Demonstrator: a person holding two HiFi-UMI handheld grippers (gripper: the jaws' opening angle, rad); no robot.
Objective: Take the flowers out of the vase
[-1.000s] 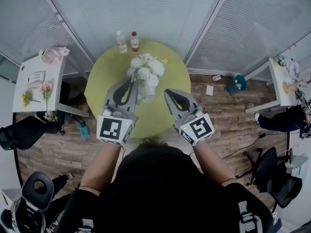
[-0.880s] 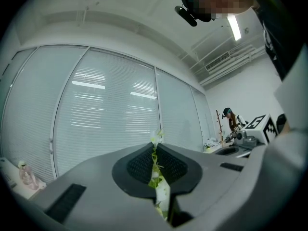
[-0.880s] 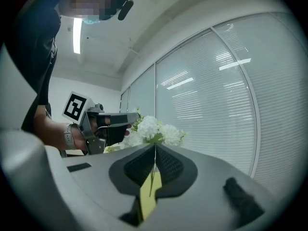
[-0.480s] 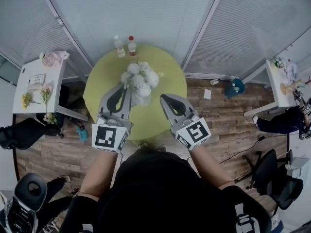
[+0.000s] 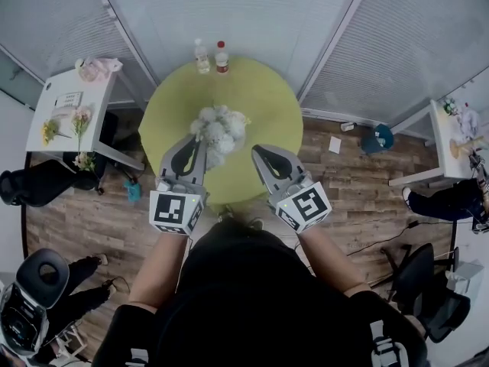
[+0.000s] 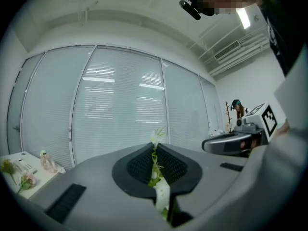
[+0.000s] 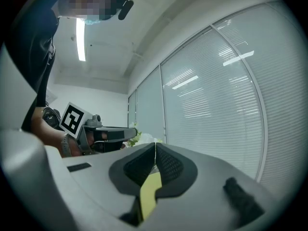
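Observation:
A bunch of white flowers (image 5: pixel 218 131) stands over the middle of the round green table (image 5: pixel 267 105); the blooms hide the vase. My left gripper (image 5: pixel 202 144) is at the bunch's left side. In the left gripper view, this gripper (image 6: pixel 155 150) is shut on a green flower stem (image 6: pixel 154 170) with a small white bloom at the tips. My right gripper (image 5: pixel 257 153) hovers just right of the bunch, apart from it. Its jaws (image 7: pixel 155 146) are shut with nothing between them. The right gripper view also shows the flowers (image 7: pixel 140 138) beside the left gripper (image 7: pixel 109 133).
Two bottles (image 5: pixel 202 56) (image 5: pixel 221 55) stand at the table's far edge. A white side table (image 5: pixel 69 109) with loose flowers is at the left, and another white table (image 5: pixel 451 140) at the right. Office chairs (image 5: pixel 416 270) and people sit around on the wooden floor.
Both grippers have drawn back a little toward the table's near edge. The flower bunch moved with the left gripper. Both grippers stayed shut.

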